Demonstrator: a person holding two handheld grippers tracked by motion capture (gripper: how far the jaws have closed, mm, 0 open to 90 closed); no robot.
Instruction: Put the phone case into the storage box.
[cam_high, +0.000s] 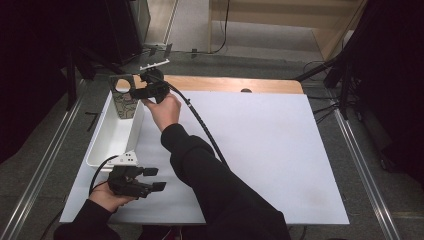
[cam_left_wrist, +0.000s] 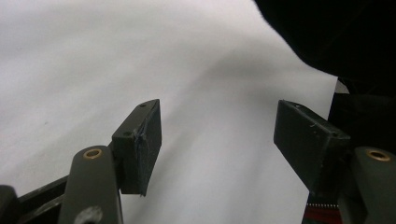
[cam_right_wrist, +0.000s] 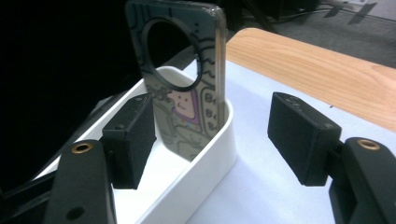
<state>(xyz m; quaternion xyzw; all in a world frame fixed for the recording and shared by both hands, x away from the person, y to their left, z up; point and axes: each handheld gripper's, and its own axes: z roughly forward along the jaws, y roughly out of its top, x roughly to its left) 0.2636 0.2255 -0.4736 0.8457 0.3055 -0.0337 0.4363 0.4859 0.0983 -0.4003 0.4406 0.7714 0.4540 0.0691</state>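
Phone case (cam_right_wrist: 184, 79): stands upright, leaning inside far end of white tray (cam_right_wrist: 205, 163) | right gripper (cam_right_wrist: 219, 135): fingers apart, empty, just beside it, released | left gripper (cam_left_wrist: 217, 144): fingers wide, empty, resting over counter (cam_left_wrist: 93, 60)

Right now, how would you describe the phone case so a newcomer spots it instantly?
On the white table, find the long white tray along its left edge. The phone case stands upright at the tray's far end, leaning against the wall: cartoon-patterned, with one big round camera cutout near its top.
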